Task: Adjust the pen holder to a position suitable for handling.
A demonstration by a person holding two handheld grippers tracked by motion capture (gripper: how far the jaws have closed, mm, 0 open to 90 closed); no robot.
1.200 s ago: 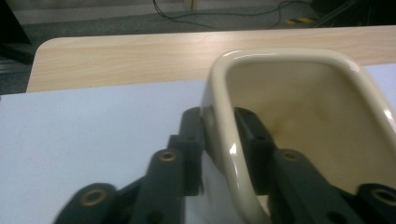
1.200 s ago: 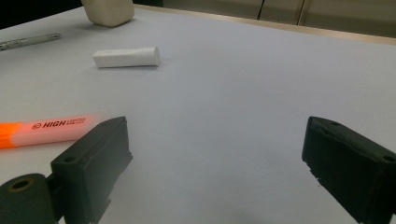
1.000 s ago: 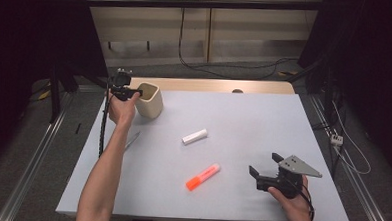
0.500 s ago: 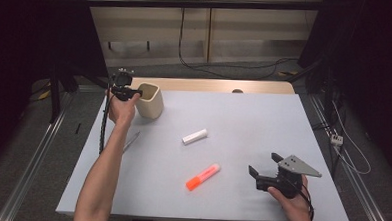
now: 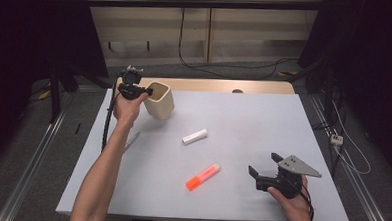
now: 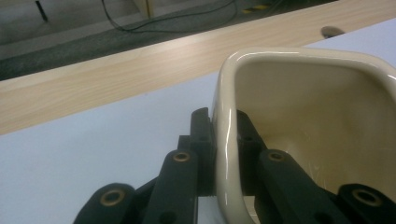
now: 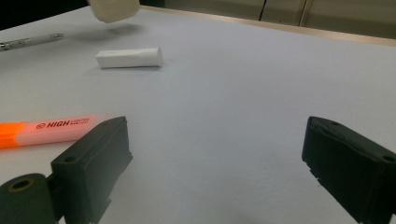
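Nothing shifted since a second ago: left gripper (image 5: 146,92) clamps the cream cup's (image 5: 160,101) near wall, one jaw inside, at the table's (image 5: 263,118) far-left corner; right gripper (image 5: 262,165) gapes empty, orange highlighter (image 5: 203,176) just beside.

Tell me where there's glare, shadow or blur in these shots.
Left gripper view: a bright glare streak runs down the cream cup rim that the left gripper pinches. Right gripper view: the right gripper jaws are soft, the orange highlighter lettering sharp. High view: dark surroundings, evenly lit table.
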